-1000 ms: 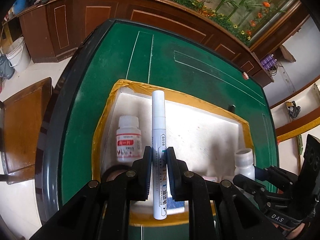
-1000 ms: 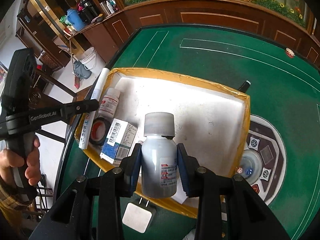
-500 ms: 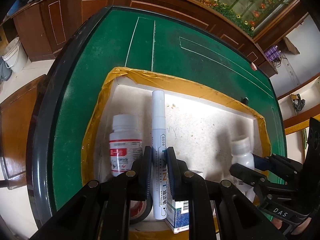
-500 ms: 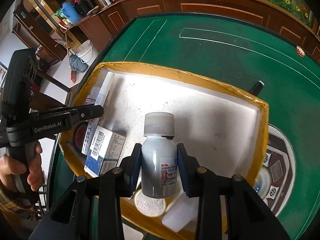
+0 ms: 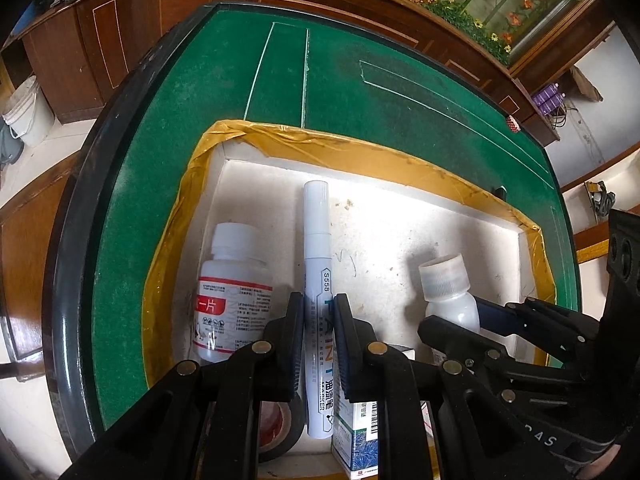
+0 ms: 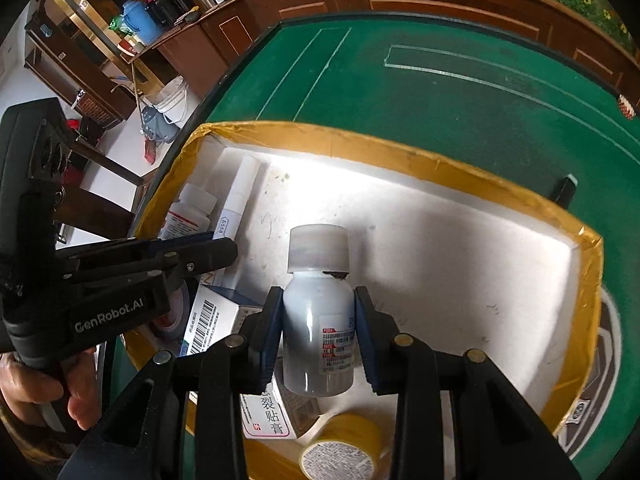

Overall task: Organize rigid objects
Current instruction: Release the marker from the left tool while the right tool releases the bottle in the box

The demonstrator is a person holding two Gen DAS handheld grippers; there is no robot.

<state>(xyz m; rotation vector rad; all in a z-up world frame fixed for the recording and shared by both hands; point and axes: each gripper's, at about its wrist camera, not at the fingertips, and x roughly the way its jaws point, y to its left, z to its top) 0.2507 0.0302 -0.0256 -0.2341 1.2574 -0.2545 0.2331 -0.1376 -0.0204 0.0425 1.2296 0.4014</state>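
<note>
Fingers of the left gripper (image 5: 318, 338) pinch a white marker (image 5: 317, 280) around its middle, cap end pointing away, over a white foam box (image 5: 400, 160) rimmed in yellow tape. That box sits on a green felt table (image 5: 224, 92) with a dark raised edge.

At the box's left side a white pill bottle with a red label (image 5: 230, 292) lies with its lower end hidden behind the gripper's frame. Just below the left gripper, a roll of dark tape (image 5: 280, 436) and a small blue and white carton (image 5: 360, 436) show only in part; the black fingers cover most of both.

Further right, the right gripper (image 6: 318, 332) has its blue-padded fingers (image 6: 270, 332) pressed on either side of a white bottle with a ribbed cap (image 6: 318, 308), held over the box floor. Whether its base touches the foam cannot be told. Beneath it, a flat white packet (image 6: 268, 420) with printed characters and a roll of yellow tape (image 6: 340, 452) are cut off by the frame. A small black object (image 6: 564, 190) lies past the box's far right rim, too small to identify.
</note>
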